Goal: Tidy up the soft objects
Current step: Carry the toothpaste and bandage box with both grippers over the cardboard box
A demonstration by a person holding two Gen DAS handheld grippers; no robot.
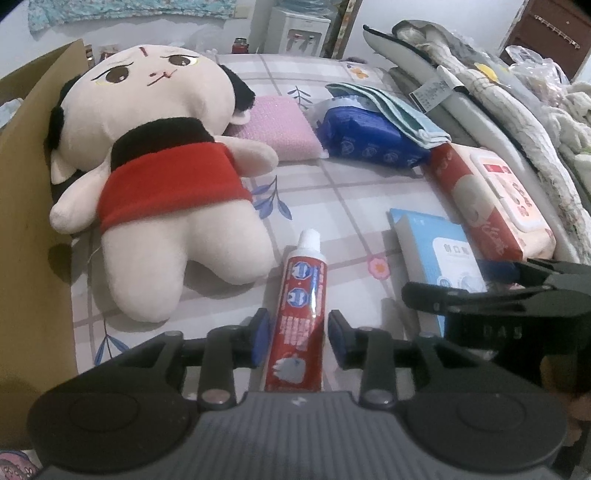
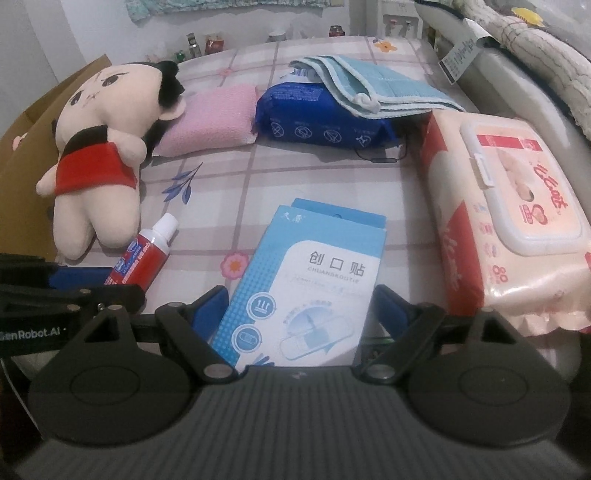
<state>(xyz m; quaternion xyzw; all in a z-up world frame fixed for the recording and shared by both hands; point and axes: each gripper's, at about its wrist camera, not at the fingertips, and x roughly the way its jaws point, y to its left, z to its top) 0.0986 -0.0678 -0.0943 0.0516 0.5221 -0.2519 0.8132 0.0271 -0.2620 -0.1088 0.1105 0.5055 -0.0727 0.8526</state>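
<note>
A cream plush doll [image 1: 162, 177] in a red top lies on the bed at left, head against a cardboard box [image 1: 26, 192]; it also shows in the right wrist view [image 2: 99, 147]. A pink sponge pad [image 1: 280, 129] [image 2: 210, 118], a blue soft pack [image 1: 369, 136] [image 2: 321, 118] under a light blue towel [image 1: 391, 107] [image 2: 380, 81], and a wet-wipes pack [image 1: 495, 199] [image 2: 506, 206] lie behind. My left gripper [image 1: 298, 332] is open around a red toothpaste tube [image 1: 301, 317] [image 2: 142, 254]. My right gripper [image 2: 301, 310] is open around a blue plaster box [image 2: 306, 291] [image 1: 439, 251].
The checked bedsheet [image 2: 295, 177] covers the bed. Folded bedding and grey cushions [image 1: 480, 92] pile along the right edge. A thin black cable [image 2: 380, 158] lies by the blue pack. Bottles [image 2: 207, 42] and a water dispenser [image 1: 299, 29] stand at the far wall.
</note>
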